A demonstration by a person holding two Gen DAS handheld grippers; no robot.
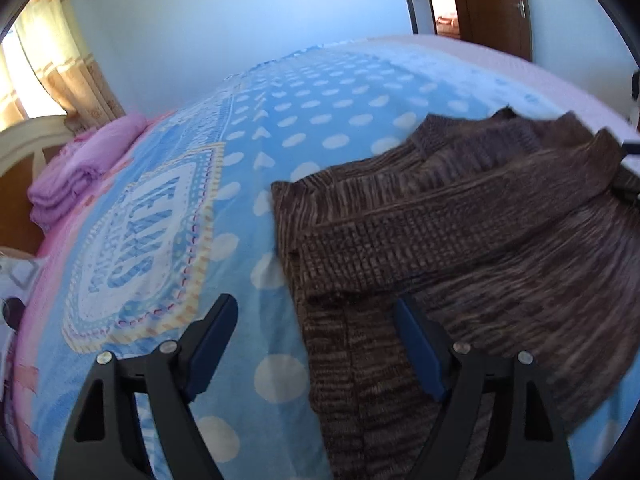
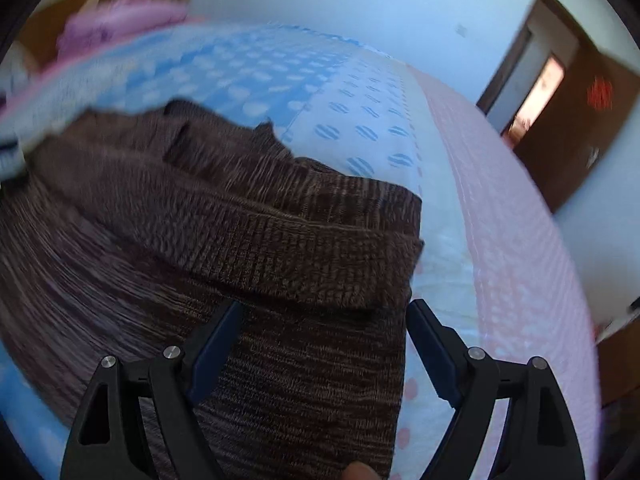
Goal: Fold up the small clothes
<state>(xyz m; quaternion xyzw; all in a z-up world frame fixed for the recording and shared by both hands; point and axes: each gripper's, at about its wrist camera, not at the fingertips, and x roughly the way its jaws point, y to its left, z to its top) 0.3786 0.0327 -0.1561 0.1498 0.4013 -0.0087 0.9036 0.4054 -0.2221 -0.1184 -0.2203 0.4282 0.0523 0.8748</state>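
Garment: a brown knit sweater [image 1: 460, 216] lies on the bed, filling the 3 o'clock half of the left wrist view and the 9 o'clock half of the right wrist view [image 2: 224, 240].
Fold so far: a ribbed band, which I take to be a sleeve [image 1: 400, 236], lies slantwise across the body, and a like band crosses it in the right wrist view [image 2: 312, 252]; both side parts look brought inward.
Edges: the near side edges run fairly straight toward 6 o'clock in both views; the far collar end at 12 o'clock is bunched and blurred.
What is left: by my reading the body has yet to be doubled over lengthwise, and the far end needs smoothing.
Left gripper [image 1: 316, 348]: jaws stand wide and grip nothing; the sweater's left edge lies under the gap between them.
Right gripper [image 2: 324, 344]: jaws wide, gripping nothing, the sweater's right edge below them.
Fingertip: a bit of the person's finger [image 2: 358, 472] shows at 6 o'clock in the right wrist view.
Bedspread: blue with white dots [image 1: 320, 120] under and around the sweater.
Further out: a folded purple blanket [image 1: 80, 172] at 9 o'clock, well apart; a brown door [image 1: 496, 4] at 1 o'clock.
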